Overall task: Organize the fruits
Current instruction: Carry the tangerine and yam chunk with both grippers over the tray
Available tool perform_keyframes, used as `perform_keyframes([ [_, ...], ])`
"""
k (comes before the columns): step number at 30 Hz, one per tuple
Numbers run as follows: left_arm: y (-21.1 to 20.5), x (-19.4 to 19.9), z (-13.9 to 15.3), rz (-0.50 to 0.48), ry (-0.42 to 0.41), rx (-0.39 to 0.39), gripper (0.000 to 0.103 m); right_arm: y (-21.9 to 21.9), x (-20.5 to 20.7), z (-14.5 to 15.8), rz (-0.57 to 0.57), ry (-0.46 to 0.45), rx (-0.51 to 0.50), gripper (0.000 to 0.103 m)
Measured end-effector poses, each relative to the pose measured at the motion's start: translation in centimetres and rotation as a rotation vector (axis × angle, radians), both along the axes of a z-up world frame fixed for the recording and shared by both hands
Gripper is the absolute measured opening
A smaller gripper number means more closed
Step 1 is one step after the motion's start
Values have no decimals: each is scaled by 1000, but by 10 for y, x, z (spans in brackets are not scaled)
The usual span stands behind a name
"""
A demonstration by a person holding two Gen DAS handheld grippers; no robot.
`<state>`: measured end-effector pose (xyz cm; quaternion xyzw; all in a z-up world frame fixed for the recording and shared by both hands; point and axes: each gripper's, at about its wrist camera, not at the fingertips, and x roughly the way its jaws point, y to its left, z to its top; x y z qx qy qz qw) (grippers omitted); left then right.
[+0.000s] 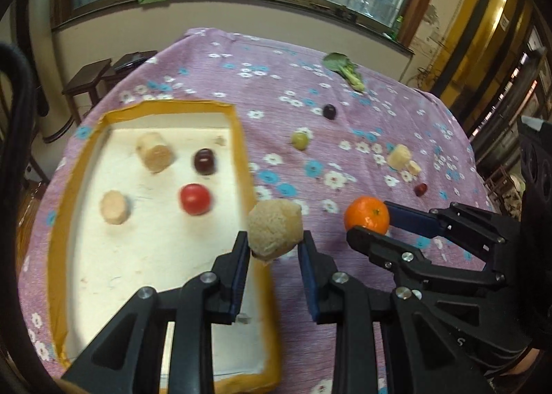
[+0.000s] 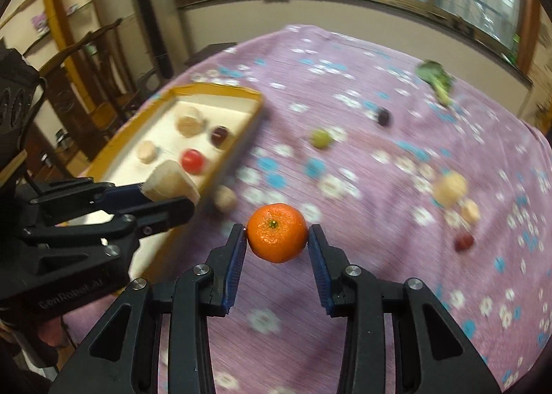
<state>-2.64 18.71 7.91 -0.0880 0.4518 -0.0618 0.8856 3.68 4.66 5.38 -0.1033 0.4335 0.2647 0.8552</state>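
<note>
My left gripper (image 1: 274, 238) is shut on a beige rough-skinned fruit chunk (image 1: 275, 230) and holds it above the right rim of the yellow-edged white tray (image 1: 243, 152). In the tray lie two beige chunks (image 1: 154, 151), a dark plum (image 1: 204, 161) and a red tomato (image 1: 195, 199). My right gripper (image 2: 277, 233) is shut on an orange mandarin (image 2: 277, 232), held above the purple flowered cloth, right of the tray. The mandarin also shows in the left wrist view (image 1: 366, 219). The left gripper with its chunk (image 2: 171, 184) shows in the right wrist view.
On the cloth lie a green grape (image 1: 299, 140), a dark plum (image 1: 329, 111), beige pieces (image 1: 400, 156), a small red fruit (image 1: 421, 189) and a leafy green vegetable (image 1: 346, 69) at the far edge. A beige piece (image 2: 225, 199) lies beside the tray. Chairs stand at the left.
</note>
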Motion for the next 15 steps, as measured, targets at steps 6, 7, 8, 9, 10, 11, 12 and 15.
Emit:
perform_keyframes([
  [6,48,-5,-6,93,11,10,31,54,2,3,96,-11,9,36],
  [7,55,-5,-8,108,17,15,31,62,3,2,112,-10,9,36],
  [8,62,-6,-11,121,23,18,31,72,3,0,131,-8,6,36],
  [9,68,-6,-14,133,32,21,31,79,4,-2,143,-7,2,36],
  [10,74,-6,-17,145,40,25,31,89,5,-6,158,-3,-4,36],
  [11,79,-7,-20,154,47,29,31,94,6,-9,166,2,-6,36],
  [12,84,-6,-24,165,56,32,31,99,7,-12,173,12,-7,36],
  [15,94,-2,-36,181,86,44,31,115,9,-29,196,50,-18,36],
])
